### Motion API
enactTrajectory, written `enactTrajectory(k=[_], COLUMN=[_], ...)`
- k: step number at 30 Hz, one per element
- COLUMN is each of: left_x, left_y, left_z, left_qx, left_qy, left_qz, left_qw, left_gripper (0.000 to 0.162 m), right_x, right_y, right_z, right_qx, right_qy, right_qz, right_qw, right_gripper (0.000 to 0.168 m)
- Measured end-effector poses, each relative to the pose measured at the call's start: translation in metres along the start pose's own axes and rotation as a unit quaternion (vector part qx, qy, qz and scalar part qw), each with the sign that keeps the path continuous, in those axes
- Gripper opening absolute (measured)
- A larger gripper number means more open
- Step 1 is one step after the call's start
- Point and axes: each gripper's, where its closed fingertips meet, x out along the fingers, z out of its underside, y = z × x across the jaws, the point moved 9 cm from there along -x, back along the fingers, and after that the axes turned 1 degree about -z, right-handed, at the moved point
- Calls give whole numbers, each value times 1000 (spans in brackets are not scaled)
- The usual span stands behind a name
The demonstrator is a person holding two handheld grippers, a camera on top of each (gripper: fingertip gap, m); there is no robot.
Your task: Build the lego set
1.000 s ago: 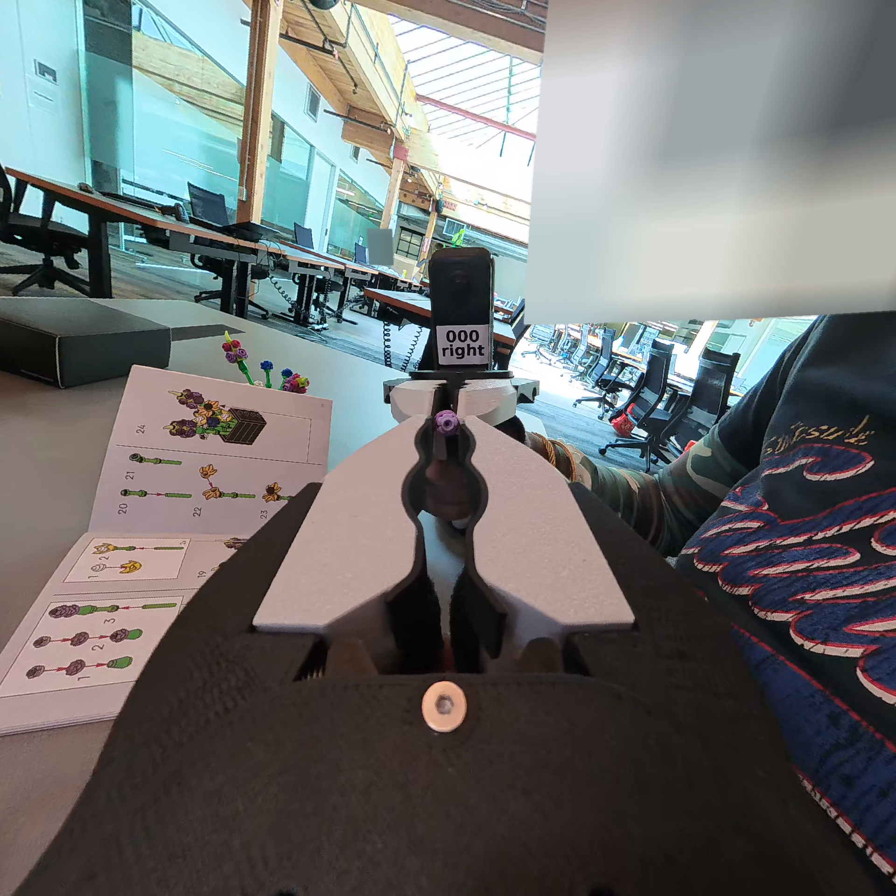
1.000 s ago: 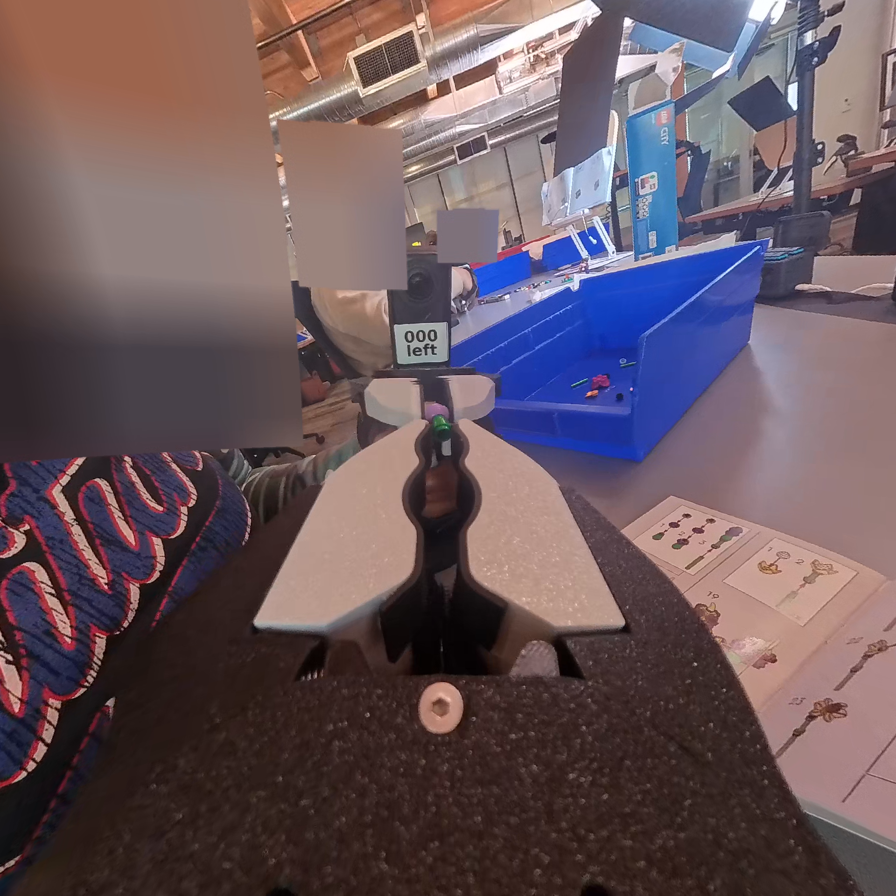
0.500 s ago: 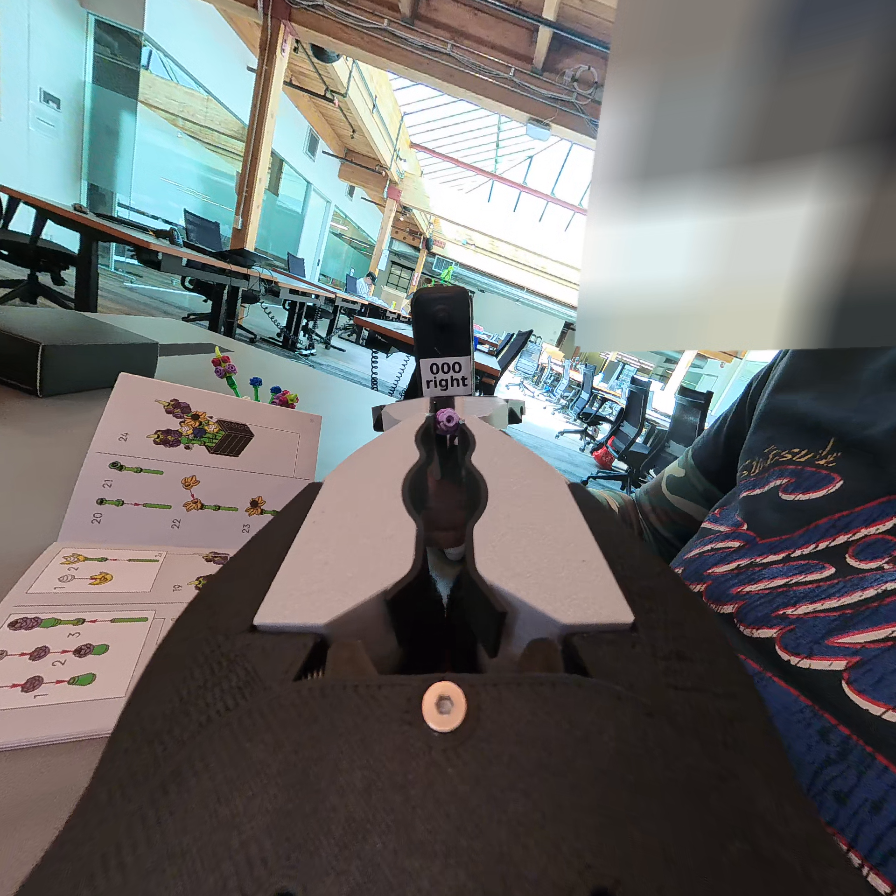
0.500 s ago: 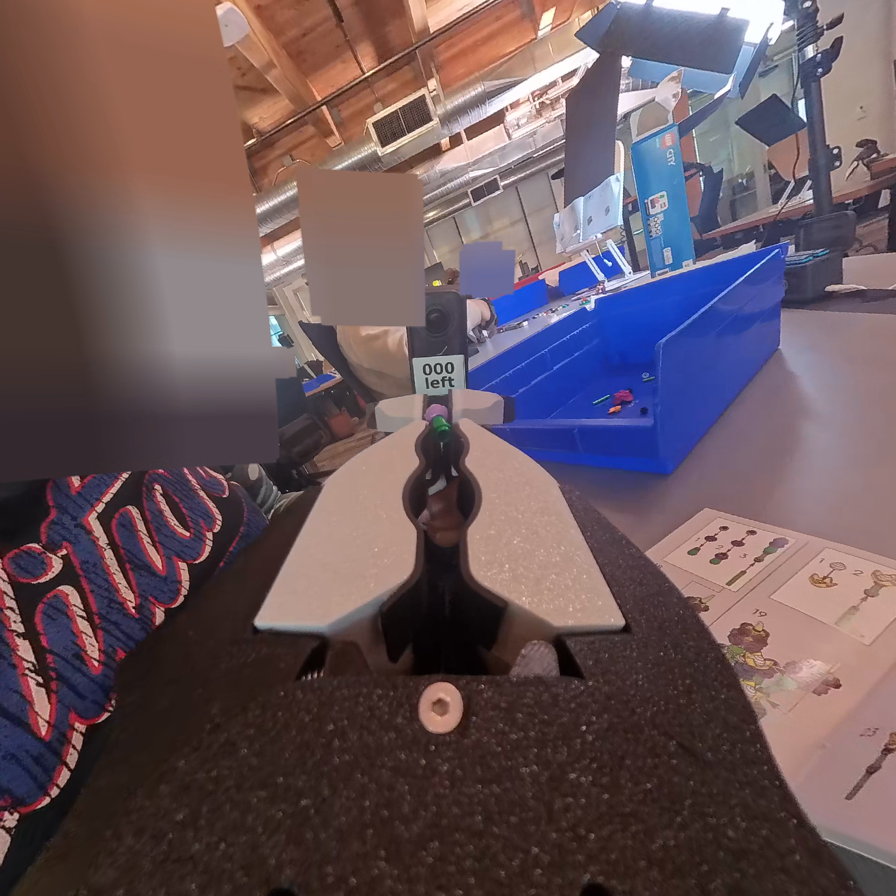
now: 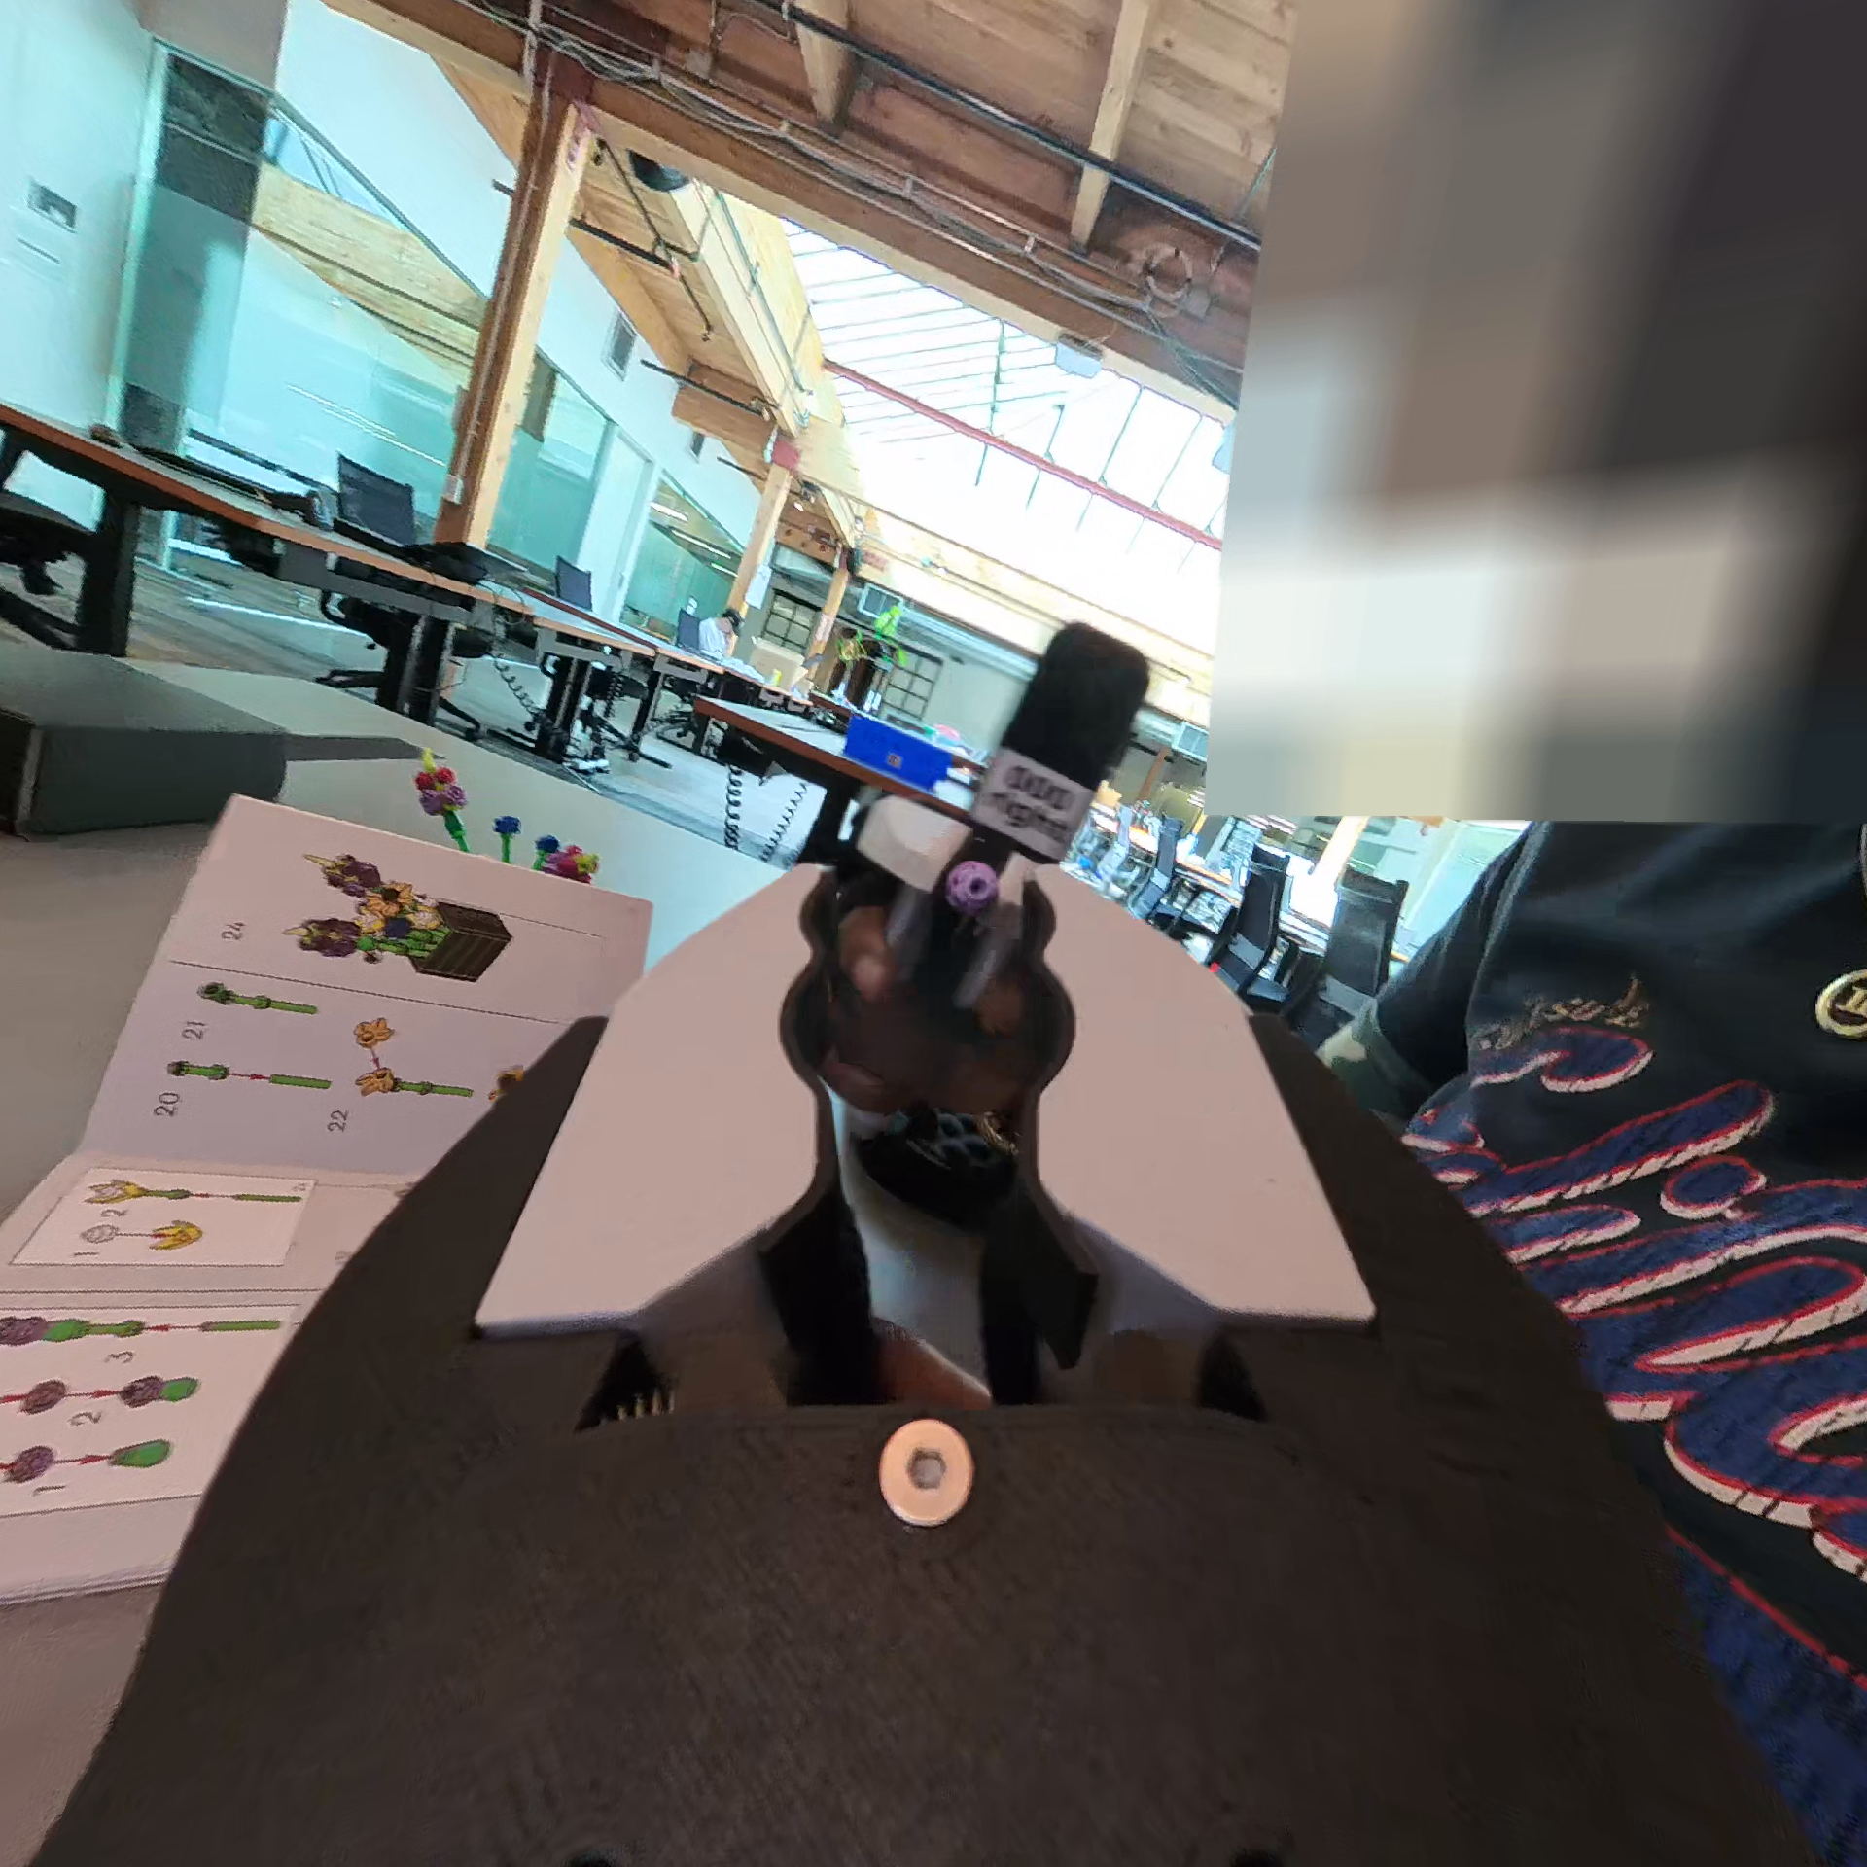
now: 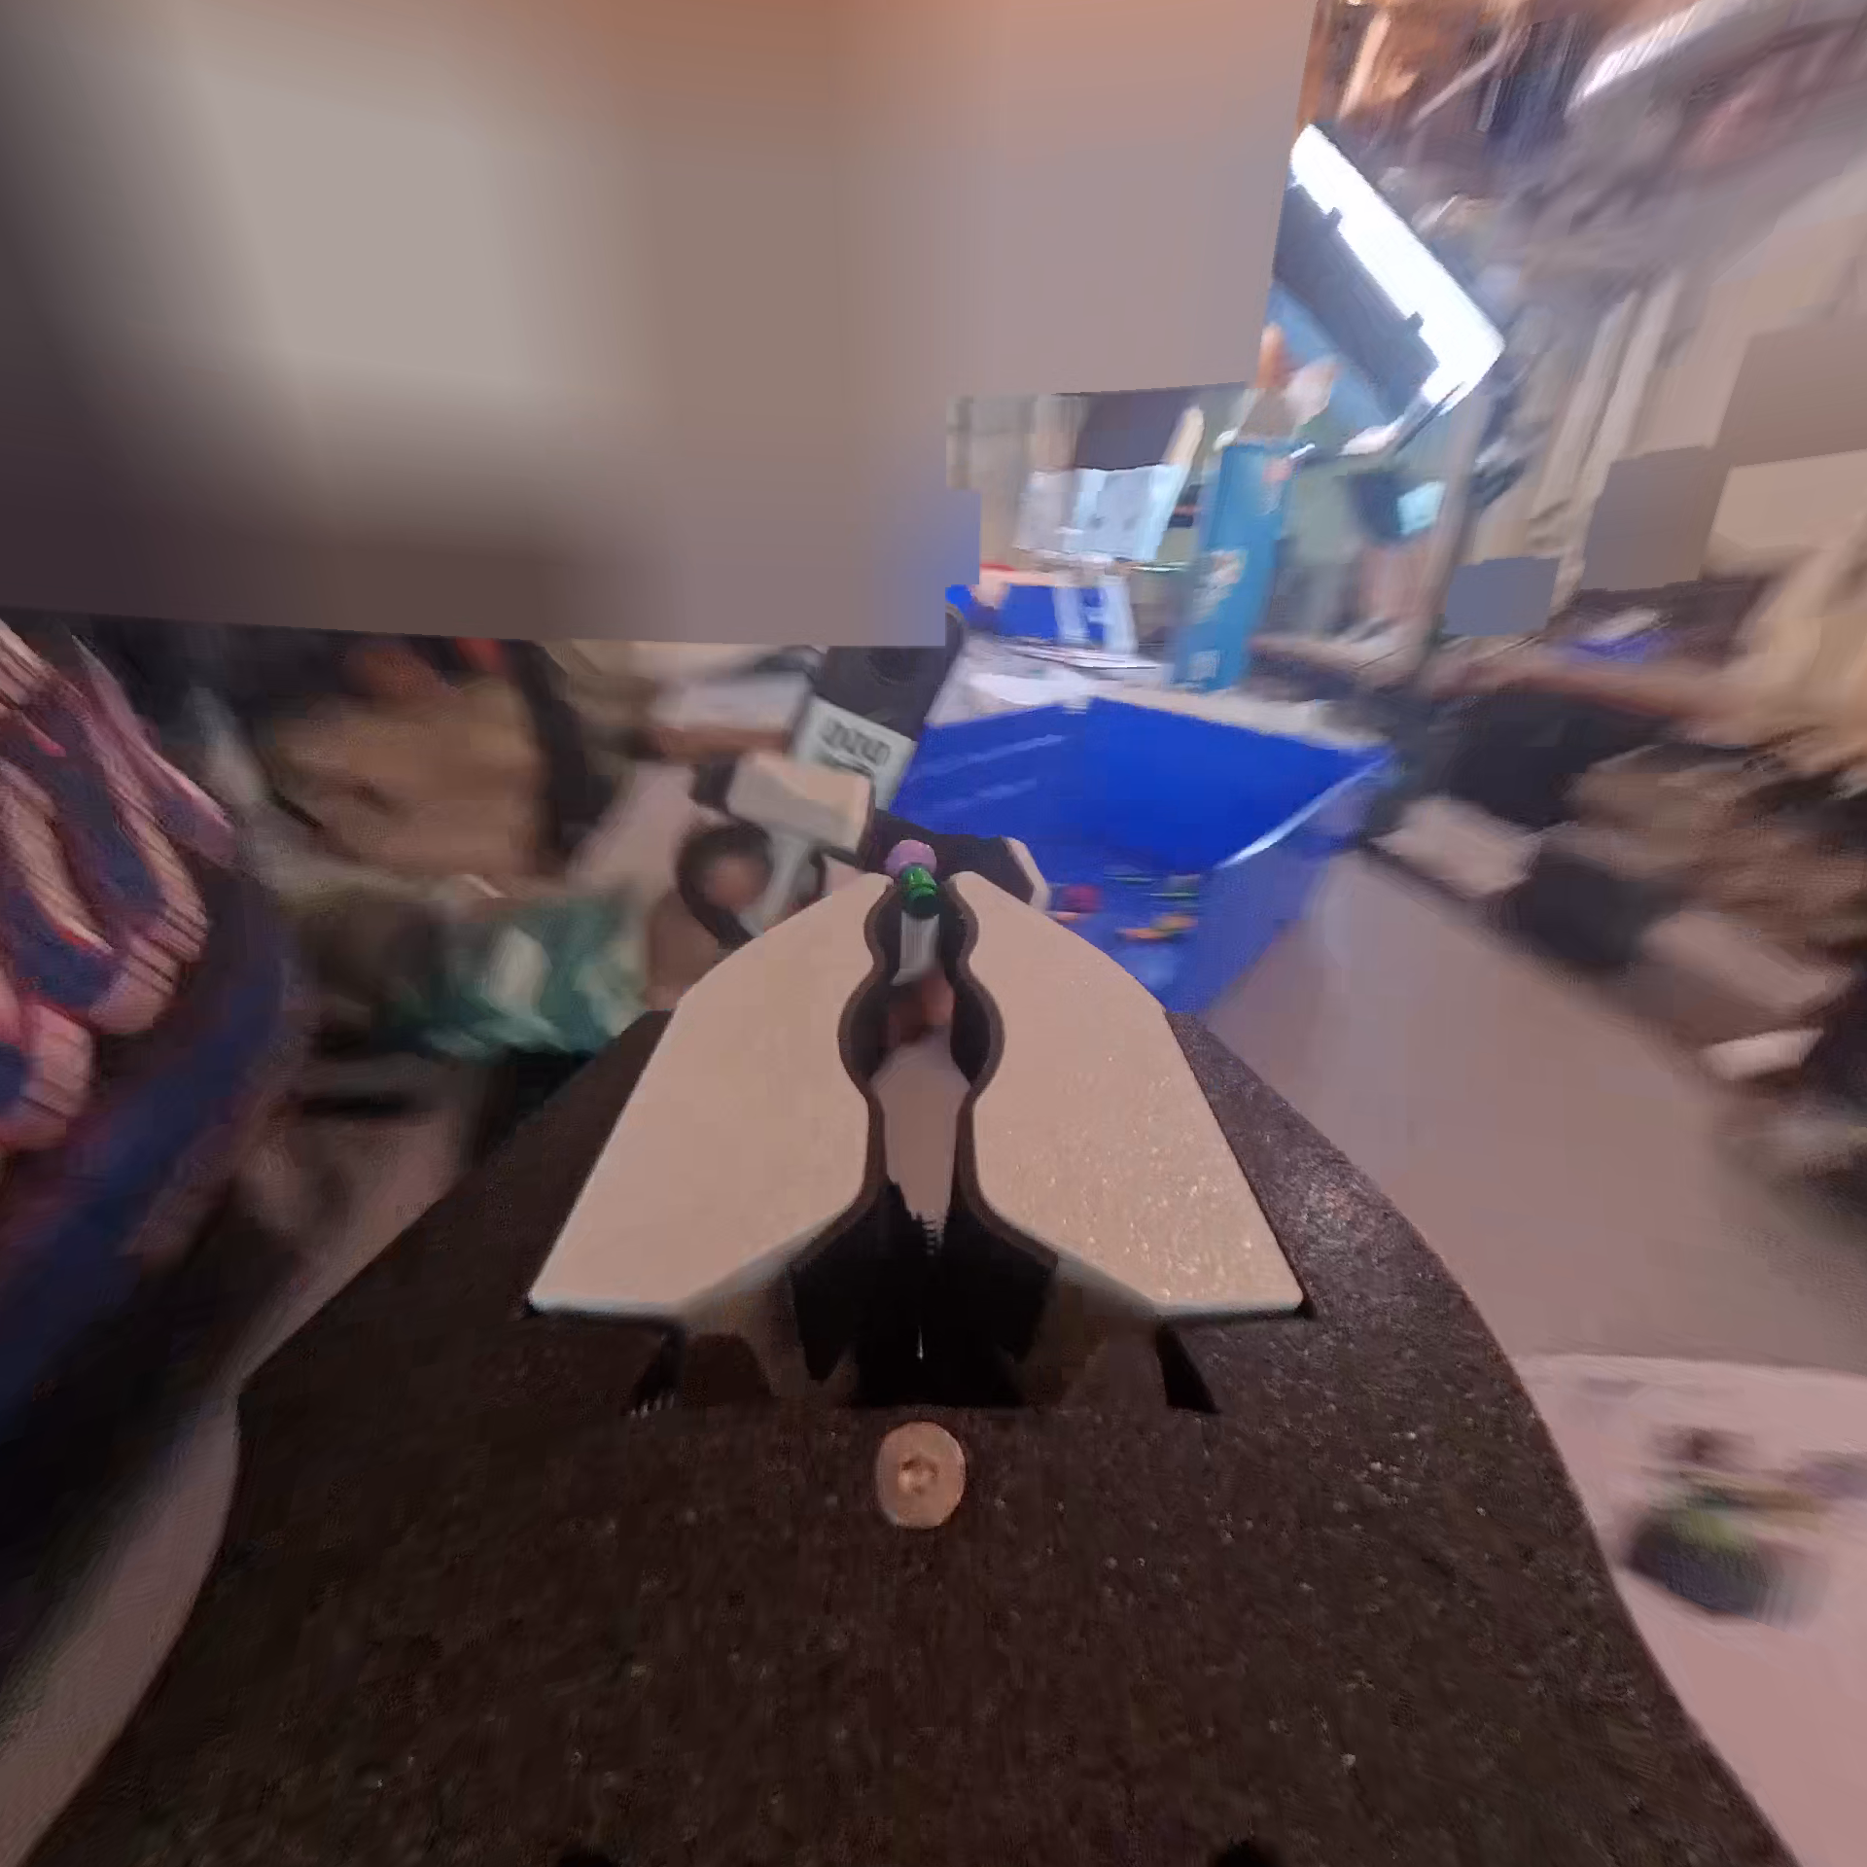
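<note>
In the left wrist view my left gripper (image 5: 924,899) is open, with a clear gap between its fingers. Just past its tips a small purple flower piece (image 5: 975,887) sits on the end of what my right gripper (image 5: 950,909) holds. The right gripper faces me and is tilted. In the right wrist view, which is motion-blurred, my right gripper (image 6: 914,889) is shut on a green stem piece (image 6: 917,881) with the purple flower (image 6: 906,857) on its tip. The left gripper (image 6: 798,808) is close behind, up and to the left.
An open instruction booklet (image 5: 354,1010) lies on the grey table at the left, with small built flowers (image 5: 445,793) and a black box (image 5: 131,758) behind it. A blue bin (image 6: 1162,788) with loose pieces stands behind the right gripper. A person's patterned shirt (image 5: 1616,1212) is close.
My left gripper has opened and let go of the purple flower, which now stays on the green stem in the right gripper. Both grippers have tilted and the right view swings fast.
</note>
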Motion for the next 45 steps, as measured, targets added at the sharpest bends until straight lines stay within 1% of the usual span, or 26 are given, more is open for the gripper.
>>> enactTrajectory(k=[1,2,3,4,6,8,10,14,16,19,20,23,35,39,41,42,43,44,45], left_x=[-2,-4,-5,-5,-2,1,3,1,1,1,1,0,-1,-1,-1,0,0,0,-2], left_y=[-1,-1,-2,-3,-2,-1,0,2,2,3,2,2,-1,-1,-1,0,1,2,3], left_z=[-3,-4,-4,-2,2,5,6,6,6,5,5,5,7,7,6,5,4,2,-1], left_qx=[3,5,0,-12,-38,-51,-51,-58,-59,-69,-73,-75,-97,-101,-97,-89,-76,-56,-31], left_qy=[7,11,11,5,-13,-30,-40,-30,-28,-22,-20,-17,-23,-24,-21,-15,-6,4,16], left_qz=[-6,-10,-14,-16,1,24,35,52,55,68,68,65,64,65,65,64,60,52,40], left_qw=[1000,1000,1000,1000,999,998,997,997,996,995,995,995,993,992,993,994,995,997,999], left_gripper=[35,35,34,33,27,24,18,8,8,16,15,8,7,7,8,13,26,34,36], right_x=[-2,-3,-3,-2,2,1,-1,-2,-1,0,0,1,1,1,1,1,0,-2,-3], right_y=[-5,-11,-17,-23,-31,-32,-32,-34,-34,-34,-34,-35,-33,-32,-30,-29,-25,-19,-12], right_z=[-3,-4,-2,0,2,1,-1,-1,-1,1,1,1,3,3,2,1,-1,-2,-1], right_qx=[-100,-200,-286,-348,-405,-423,-422,-430,-434,-436,-436,-434,-422,-410,-387,-360,-320,-261,-177], right_qy=[-26,-53,-75,-90,-95,-89,-77,-69,-68,-76,-76,-74,-78,-75,-66,-53,-36,-25,-18], right_qz=[36,68,87,99,103,116,121,124,124,125,124,119,116,112,109,105,106,99,80], right_qw=[994,976,951,928,903,894,895,892,890,888,888,890,896,902,913,925,941,960,981], right_gripper=[7,7,7,7,7,7,7,7,7,7,7,7,7,7,7,7,7,8,7])
